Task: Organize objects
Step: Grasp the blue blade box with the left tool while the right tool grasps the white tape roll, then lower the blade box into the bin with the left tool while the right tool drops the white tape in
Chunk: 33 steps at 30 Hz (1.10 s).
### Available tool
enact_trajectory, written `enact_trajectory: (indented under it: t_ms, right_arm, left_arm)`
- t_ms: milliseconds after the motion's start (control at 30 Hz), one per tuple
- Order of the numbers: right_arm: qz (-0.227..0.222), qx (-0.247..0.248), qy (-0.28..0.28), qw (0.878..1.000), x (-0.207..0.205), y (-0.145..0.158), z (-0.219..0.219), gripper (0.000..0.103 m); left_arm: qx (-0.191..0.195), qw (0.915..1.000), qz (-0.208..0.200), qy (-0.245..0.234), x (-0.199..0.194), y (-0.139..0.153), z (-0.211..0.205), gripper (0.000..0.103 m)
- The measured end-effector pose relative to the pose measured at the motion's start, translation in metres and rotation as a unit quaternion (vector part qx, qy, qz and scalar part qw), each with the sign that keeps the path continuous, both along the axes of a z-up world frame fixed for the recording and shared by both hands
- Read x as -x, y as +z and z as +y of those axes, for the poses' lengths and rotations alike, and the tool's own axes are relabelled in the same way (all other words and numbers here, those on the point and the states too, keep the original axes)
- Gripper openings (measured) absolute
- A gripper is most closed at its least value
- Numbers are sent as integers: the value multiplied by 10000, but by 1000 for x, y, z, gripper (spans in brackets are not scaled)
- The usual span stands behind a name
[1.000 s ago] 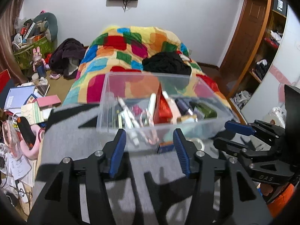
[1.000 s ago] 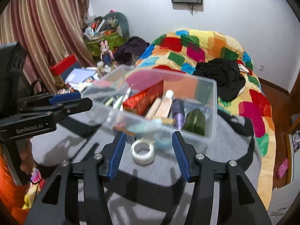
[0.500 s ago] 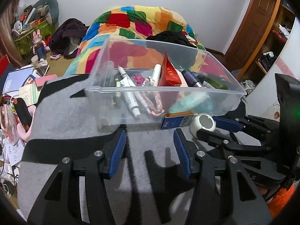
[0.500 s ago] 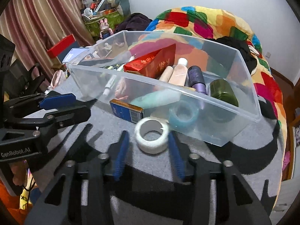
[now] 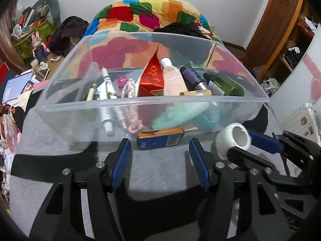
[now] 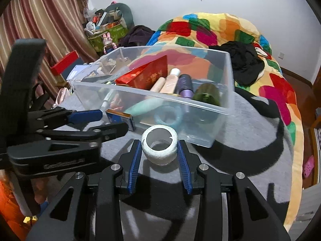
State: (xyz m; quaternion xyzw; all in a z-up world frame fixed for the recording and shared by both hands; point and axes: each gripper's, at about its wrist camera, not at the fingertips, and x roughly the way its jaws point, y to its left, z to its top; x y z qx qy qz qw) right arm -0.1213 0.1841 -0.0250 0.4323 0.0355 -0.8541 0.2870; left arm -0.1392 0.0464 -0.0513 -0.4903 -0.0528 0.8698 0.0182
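One clear bin (image 5: 152, 100), one white tape roll (image 6: 159, 146) gripped by right fingers (image 6: 181, 160), left fingers (image 5: 197, 164) opening, empty

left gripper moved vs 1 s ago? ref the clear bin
Yes. The left gripper has closed in on the clear bin, now aimed at the blue box lying against its front wall; its jaws are opening, nothing between them.

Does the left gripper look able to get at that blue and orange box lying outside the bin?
Probably yes. The left gripper, jaws opening with nothing between them, points straight at the blue and orange box on the grey cloth. Only the clear bin wall behind crowds it.
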Motion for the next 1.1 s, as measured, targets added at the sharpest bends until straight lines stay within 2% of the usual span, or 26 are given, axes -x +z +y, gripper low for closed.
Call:
enact_trajectory:
  t_ms: [100,300,433,533,833,1100]
  right_arm:
    - [-14,50,-46,10000,1,0,7,33]
    - [-96,150,-90,9998,2,-4,15,33]
    - [-133,175,-73,9997,2,-6,14,33]
    - [-125,164,-38,9998,0,-6,12,33]
    - [-52,137,-29,9999,-3,-2,9,33]
    - [161,220,-131,9995,-5,20,7,33]
  left_arm:
    - [46,9999,-64,139,7,-4,3,63]
    - [-188,9986,-223,439,11,-12,-1,65]
    - [-315,9979,-215,521,7,-12,-4,50]
    - [-382,9978,-169,513,3,-12,-5,49]
    - [-427,9989,-21,185,-22,-6,-2,48]
    - [-496,9976,467,-129,-46,24,-8,48]
